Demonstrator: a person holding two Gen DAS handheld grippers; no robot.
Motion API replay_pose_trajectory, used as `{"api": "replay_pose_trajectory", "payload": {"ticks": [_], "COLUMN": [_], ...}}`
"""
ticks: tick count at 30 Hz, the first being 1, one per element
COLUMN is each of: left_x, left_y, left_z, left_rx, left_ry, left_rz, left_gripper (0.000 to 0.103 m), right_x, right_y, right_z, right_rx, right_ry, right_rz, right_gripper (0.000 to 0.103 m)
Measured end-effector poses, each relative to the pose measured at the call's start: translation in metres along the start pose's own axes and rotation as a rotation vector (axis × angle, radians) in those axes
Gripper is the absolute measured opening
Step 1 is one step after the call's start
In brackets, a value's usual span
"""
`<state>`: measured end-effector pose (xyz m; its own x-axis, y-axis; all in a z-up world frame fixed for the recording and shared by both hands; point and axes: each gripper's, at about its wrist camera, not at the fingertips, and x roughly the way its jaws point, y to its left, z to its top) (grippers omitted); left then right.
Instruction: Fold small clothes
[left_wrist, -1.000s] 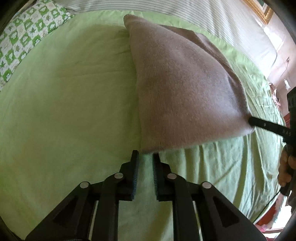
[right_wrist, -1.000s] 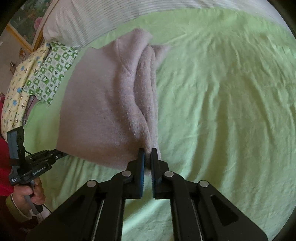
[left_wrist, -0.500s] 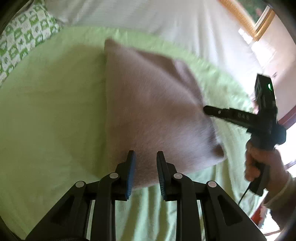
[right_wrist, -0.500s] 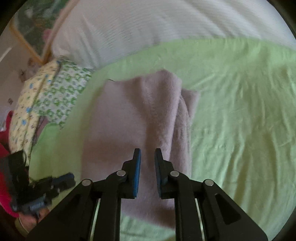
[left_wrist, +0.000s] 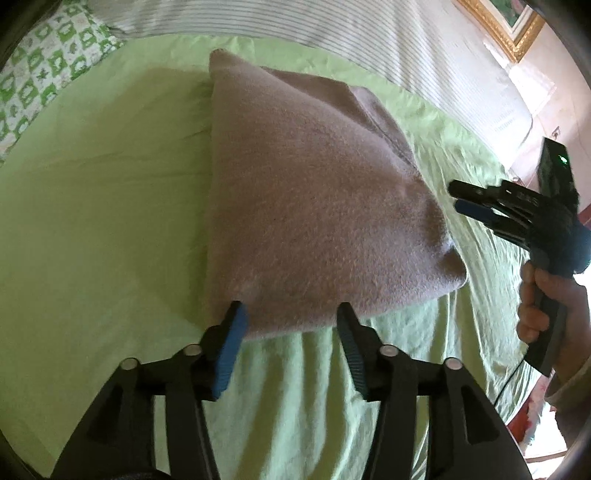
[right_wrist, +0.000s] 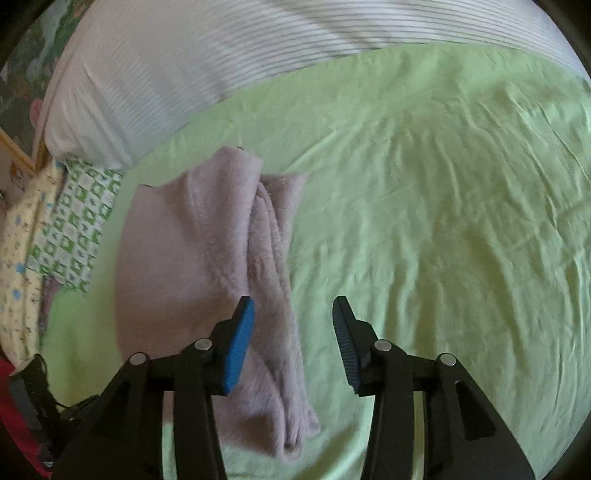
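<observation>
The folded garment lies on the bed, just ahead of the left tool, whose jaws are spread and empty. The right tool hangs spread above the garment's right edge. Striped bedding lies beyond; patterned cloths sit left.
</observation>
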<state>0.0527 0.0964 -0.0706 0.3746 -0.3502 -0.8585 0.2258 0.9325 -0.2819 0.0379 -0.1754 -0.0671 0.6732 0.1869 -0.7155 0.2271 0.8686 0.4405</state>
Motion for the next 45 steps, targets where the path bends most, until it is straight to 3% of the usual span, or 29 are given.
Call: {"api": "replay_pose_trajectory", "payload": {"ticks": [4, 7, 10, 12, 15, 18, 22, 28, 33, 45], "left_x": [-0.006, -0.013, -0.024, -0.032, -0.044, -0.054, -0.066, -0.089, -0.102, -0.108], "left_y": [0.001, 0.006, 0.01, 0.01, 0.01, 0.009, 0.006, 0.001, -0.01, -0.025], "left_z": [-0.009, -0.013, -0.016, -0.016, -0.017, -0.02, -0.026, -0.039, -0.051, -0.07], "left_rx": [-0.023, -0.041, -0.039, -0.033, -0.028, -0.026, -0.021, -0.01, 0.026, 0.029], "left_ry": [-0.006, -0.008, -0.025, -0.041, -0.073, -0.101, -0.133, -0.201, -0.247, -0.272], "left_rz": [0.016, 0.021, 0.03, 0.042, 0.071, 0.092, 0.121, 0.187, 0.194, 0.154], "left_gripper": [0.059, 0.059, 0.06, 0.064, 0.068, 0.071, 0.074, 0.075, 0.081, 0.084], "right_x": [-0.019, -0.017, 0.0, 0.007, -0.006, -0.023, -0.045, -0.073, -0.088, -0.098], "right_y": [0.01, 0.023, 0.023, 0.009, -0.001, 0.004, 0.011, 0.045, 0.071, 0.081], "right_z": [-0.018, -0.037, -0.058, -0.068, -0.072, -0.075, -0.079, -0.086, -0.097, -0.12], "right_rx": [-0.026, -0.083, -0.157, -0.123, -0.066, -0.08, -0.069, -0.147, -0.246, -0.304], "right_ry": [-0.021, 0.012, 0.077, 0.111, 0.082, 0.039, -0.005, -0.09, -0.144, -0.175], "right_rz": [0.044, 0.059, -0.112, -0.162, -0.138, -0.143, -0.086, -0.02, 0.017, 0.037], "right_gripper": [0.046, 0.046, 0.046, 0.046, 0.046, 0.046, 0.047, 0.064, 0.078, 0.088]}}
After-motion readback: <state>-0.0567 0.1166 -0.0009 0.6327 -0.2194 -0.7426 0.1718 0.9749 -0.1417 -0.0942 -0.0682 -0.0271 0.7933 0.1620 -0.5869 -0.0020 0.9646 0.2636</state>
